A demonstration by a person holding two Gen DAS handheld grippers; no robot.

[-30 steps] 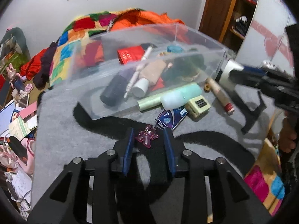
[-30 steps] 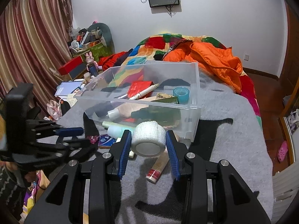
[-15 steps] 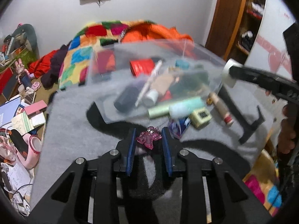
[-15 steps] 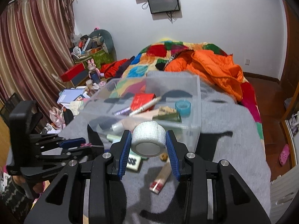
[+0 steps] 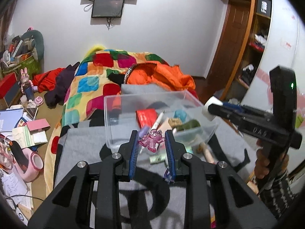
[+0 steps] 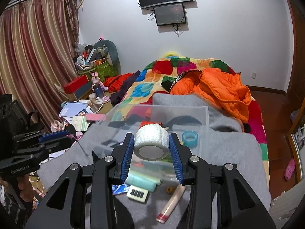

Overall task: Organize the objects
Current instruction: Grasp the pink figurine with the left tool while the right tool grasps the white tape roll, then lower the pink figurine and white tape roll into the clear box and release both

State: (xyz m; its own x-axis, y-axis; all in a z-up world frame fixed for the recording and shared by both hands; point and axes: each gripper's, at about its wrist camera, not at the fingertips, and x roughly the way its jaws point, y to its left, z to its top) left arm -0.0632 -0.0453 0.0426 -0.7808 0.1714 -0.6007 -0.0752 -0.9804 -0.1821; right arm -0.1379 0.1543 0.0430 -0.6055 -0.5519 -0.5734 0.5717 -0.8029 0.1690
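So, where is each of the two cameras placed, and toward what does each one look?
Left wrist: on the left gripper, shut on a pink bear charm; faces the clear plastic bin; the right gripper and a hand show.
Right wrist: on the right gripper, shut on a white tape roll; faces the same bin; the left gripper shows.
Shared: bin, orange jacket, wall screen.

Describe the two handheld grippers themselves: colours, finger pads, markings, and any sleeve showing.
Both are matte black, with angular cut-out arms and silver pivot bolts. Ribbed blue pads line the fingers of the left gripper and right gripper. From the left camera, the right unit carries a green LED and faint embossed lettering; the hand below wears a dark striped sleeve.
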